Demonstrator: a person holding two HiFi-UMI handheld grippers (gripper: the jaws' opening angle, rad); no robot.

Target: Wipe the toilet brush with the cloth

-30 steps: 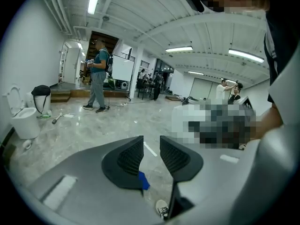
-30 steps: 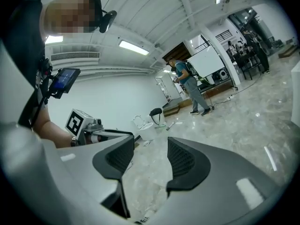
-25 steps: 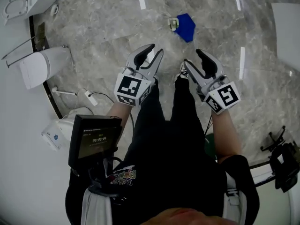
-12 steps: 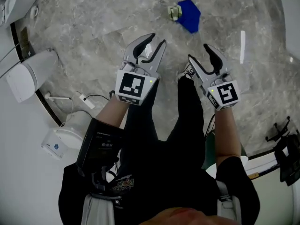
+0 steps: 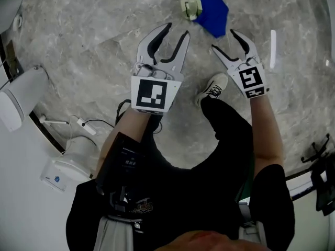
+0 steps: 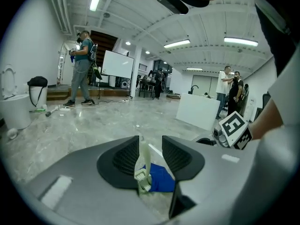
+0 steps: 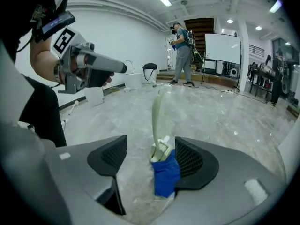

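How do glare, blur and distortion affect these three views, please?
Head view: white glare streaks on the grey marble floor. Left gripper view: fisheye curves the ceiling strip lights, corners black. Right gripper view: the pale green toilet brush looks soft beside the blue cloth.

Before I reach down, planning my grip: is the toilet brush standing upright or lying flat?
Upright: both gripper views show the toilet brush rising straight from the floor beside the blue cloth.
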